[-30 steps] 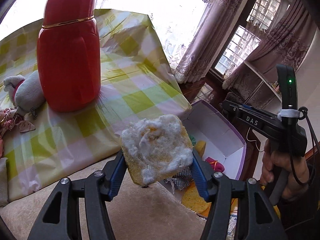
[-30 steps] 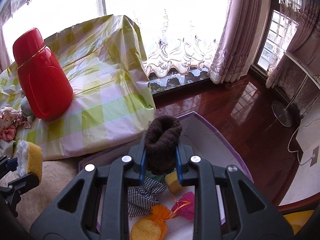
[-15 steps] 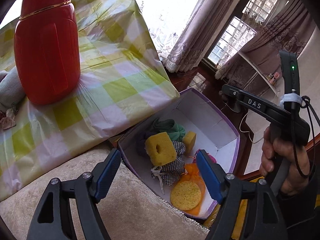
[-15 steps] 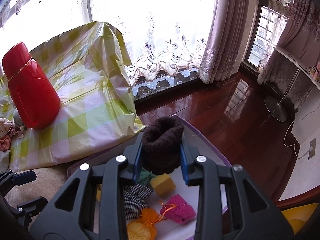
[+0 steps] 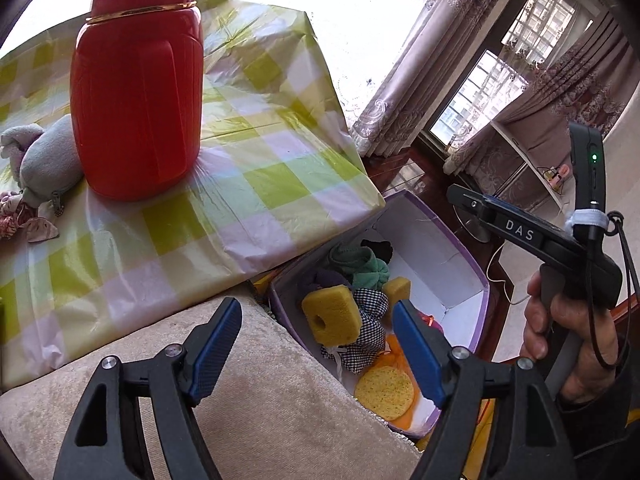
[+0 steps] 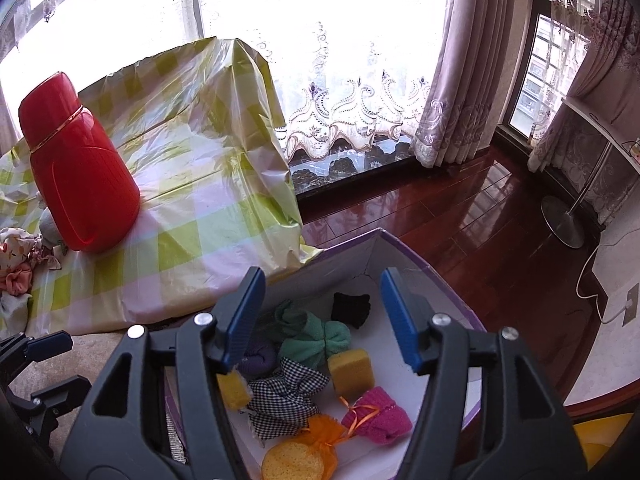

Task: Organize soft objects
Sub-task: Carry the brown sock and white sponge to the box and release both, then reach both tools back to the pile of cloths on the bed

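A purple-rimmed white box [image 5: 478, 280] [image 6: 440, 276] sits on the floor beside the table and holds several soft things. A square yellow sponge [image 5: 332, 314] lies on top of a checked cloth pouch [image 6: 286, 394]. A dark brown knit piece [image 6: 351, 309] lies at the box's far end beside green cloth [image 6: 316, 330]. My left gripper [image 5: 316, 350] is open and empty above the box's near edge. My right gripper [image 6: 322, 318] is open and empty above the box. A grey plush [image 5: 48, 164] and floral cloth [image 6: 16, 256] lie on the table.
A tall red flask [image 5: 138, 96] [image 6: 78, 164] stands on the green-checked tablecloth [image 5: 248, 176]. A beige cushion [image 5: 248, 408] lies below my left gripper. Dark wood floor [image 6: 460, 208], curtains and a lamp base [image 6: 562, 220] lie beyond the box.
My left gripper opened and dropped the yellow sponge into the box. My right gripper opened and dropped the dark brown knit piece into the box's far end.
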`<state>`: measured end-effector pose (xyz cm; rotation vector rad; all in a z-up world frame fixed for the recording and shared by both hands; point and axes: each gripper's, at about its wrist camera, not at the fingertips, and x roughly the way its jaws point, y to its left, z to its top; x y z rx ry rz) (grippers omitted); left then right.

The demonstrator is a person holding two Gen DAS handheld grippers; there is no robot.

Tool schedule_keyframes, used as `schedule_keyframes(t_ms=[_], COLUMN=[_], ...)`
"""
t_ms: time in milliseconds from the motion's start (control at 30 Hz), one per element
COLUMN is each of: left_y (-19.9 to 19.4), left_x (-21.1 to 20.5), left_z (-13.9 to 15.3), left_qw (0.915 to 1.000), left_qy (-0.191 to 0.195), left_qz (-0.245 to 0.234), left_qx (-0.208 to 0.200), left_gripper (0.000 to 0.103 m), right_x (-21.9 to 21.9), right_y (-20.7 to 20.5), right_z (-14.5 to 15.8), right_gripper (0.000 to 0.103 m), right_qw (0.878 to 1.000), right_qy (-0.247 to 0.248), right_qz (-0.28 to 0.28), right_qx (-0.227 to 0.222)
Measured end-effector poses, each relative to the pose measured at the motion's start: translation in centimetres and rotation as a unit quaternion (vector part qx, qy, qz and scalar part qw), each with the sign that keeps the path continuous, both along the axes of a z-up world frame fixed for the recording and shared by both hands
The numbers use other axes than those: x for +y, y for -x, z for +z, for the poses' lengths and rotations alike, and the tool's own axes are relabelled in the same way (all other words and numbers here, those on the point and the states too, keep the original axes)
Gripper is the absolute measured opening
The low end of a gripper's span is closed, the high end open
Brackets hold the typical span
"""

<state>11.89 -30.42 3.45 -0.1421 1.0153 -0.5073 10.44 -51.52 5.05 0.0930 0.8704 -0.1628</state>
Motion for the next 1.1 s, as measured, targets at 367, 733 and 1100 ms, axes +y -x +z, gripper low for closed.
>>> schedule_keyframes(t_ms=[367,733,1100], left_y=[0.4,1.9,4.1], left_x=[6.7,15.3,23.9], left_z=[0.9,1.7,1.2], left_qw=[0.9964,0.9849,0.9628], left_qy=[-0.01,-0.008,0.016], left_qz=[0.083,0.171,0.269], left_qx=[-0.017,-0.026,-0.016], left_gripper=[0.078,0.078,0.078], right_x=[6.7,15.2,22.8], right_y=[-1.0,-1.3,-1.4], right_z=[0.7,1.0,1.2], right_gripper=[0.064,0.064,0.066], right_qw=[0.997,0.986,0.967], right_qy=[-0.005,-0.017,-0.004], right_qz=[0.073,0.167,0.255], right_qx=[0.007,0.013,0.011])
